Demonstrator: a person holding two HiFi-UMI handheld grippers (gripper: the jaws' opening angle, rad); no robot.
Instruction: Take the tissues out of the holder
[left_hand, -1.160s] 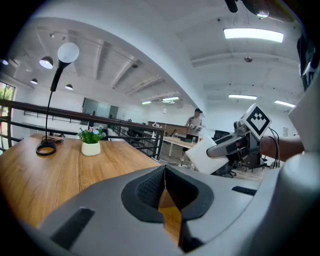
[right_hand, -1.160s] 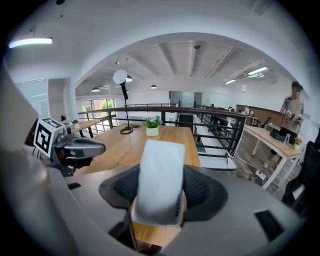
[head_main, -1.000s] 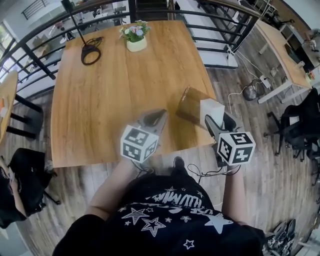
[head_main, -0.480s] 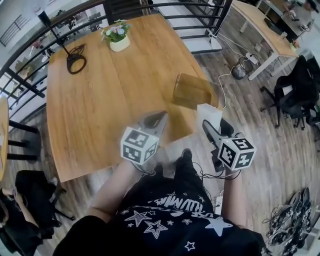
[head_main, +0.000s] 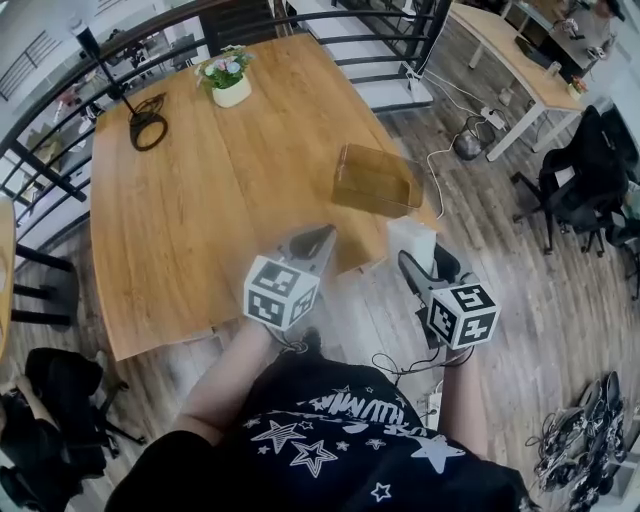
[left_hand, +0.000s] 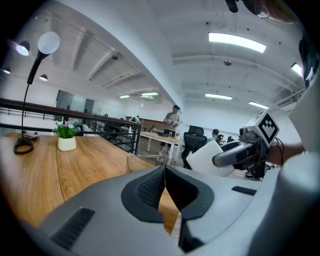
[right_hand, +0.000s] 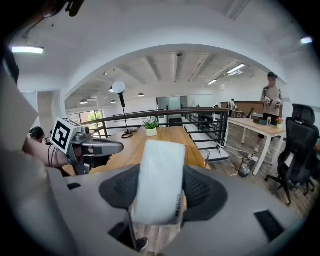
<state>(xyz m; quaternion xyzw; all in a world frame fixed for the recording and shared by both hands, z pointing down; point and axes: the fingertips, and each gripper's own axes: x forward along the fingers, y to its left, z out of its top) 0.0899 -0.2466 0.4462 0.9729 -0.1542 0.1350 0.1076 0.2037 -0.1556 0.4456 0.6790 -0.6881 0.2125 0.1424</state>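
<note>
Tissues (right_hand: 157, 180): white pack clamped between jaws of right gripper (head_main: 428, 262), lower right of centre in head view, just past table (head_main: 200, 200) near edge, apart from holder (head_main: 375, 180). Holder: amber see-through box at table's right edge, looks empty. Step: removal seems done, pack out and clear. Next move likely calls for a spot to set pack down, then a gentle release. Left gripper (head_main: 308, 245): jaws together, nothing between, centre frame over table's near edge. Both hands low before torso, grippers pointing forward and slightly down.

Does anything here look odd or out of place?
Mildly: the empty holder sits askew by the table's right edge, and the right tongs grip a tissue pack out over the floor. Nothing spilled or broken.
</note>
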